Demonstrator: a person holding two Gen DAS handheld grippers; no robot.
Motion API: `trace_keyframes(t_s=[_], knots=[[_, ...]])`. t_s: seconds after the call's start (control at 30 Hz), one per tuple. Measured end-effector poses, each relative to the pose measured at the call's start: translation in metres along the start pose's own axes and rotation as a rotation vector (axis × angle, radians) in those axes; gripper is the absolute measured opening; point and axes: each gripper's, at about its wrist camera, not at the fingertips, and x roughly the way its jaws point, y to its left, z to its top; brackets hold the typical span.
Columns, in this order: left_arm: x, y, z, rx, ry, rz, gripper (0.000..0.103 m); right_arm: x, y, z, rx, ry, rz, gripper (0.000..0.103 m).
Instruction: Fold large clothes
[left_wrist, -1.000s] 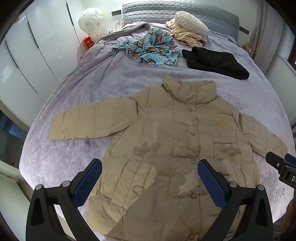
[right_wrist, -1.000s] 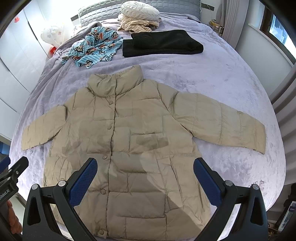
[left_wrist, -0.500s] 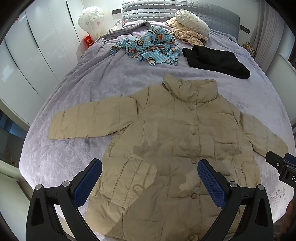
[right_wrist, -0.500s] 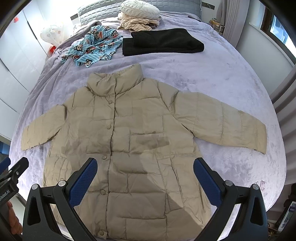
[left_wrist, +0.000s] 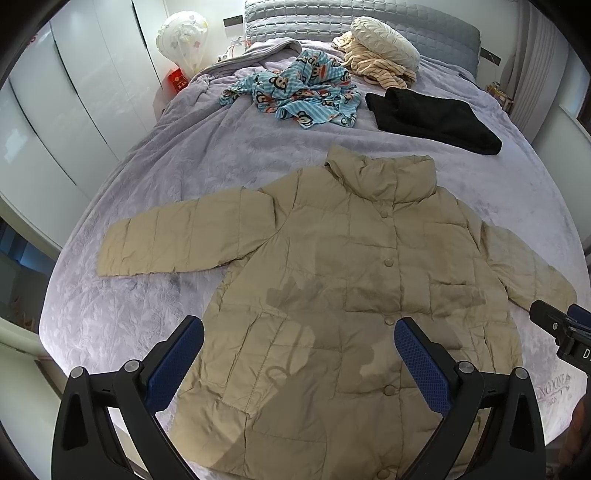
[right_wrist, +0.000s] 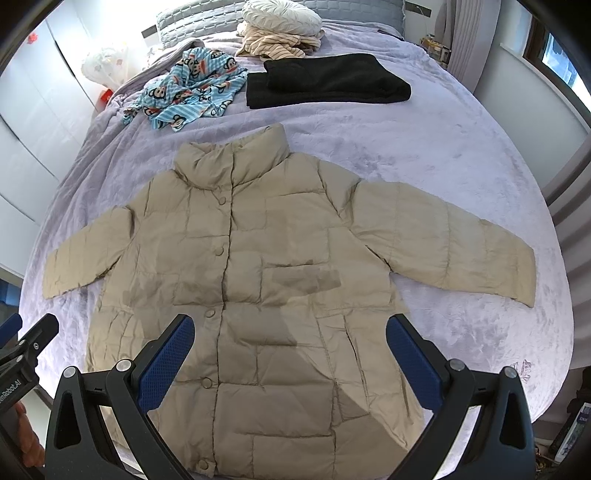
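Observation:
A beige quilted jacket (left_wrist: 354, 280) lies flat and buttoned on the lilac bed (left_wrist: 192, 155), collar away from me, both sleeves spread out. It also shows in the right wrist view (right_wrist: 258, 280). My left gripper (left_wrist: 299, 339) is open and empty, held above the jacket's lower left part. My right gripper (right_wrist: 290, 332) is open and empty, above the jacket's lower right part. Each gripper's tip shows at the edge of the other's view.
At the far end of the bed lie a blue monkey-print garment (left_wrist: 295, 92), a folded black garment (left_wrist: 432, 118) and a beige pile under a white round cushion (left_wrist: 384, 40). White wardrobe doors (left_wrist: 74, 92) stand at the left, curtains and a window at the right.
Both views have shifted slightly, the jacket sitting a little lower in frame. The jacket has not moved and both grippers stay open.

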Motion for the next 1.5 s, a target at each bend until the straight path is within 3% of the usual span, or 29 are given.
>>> trace_keyframes(t_s=[1.5], knots=[[0.0024,0.0029,-0.0017,-0.001,0.011,0.002,0.103,0.0052,0.0047,0.0004,0.007,0.011,0.007,0.103]])
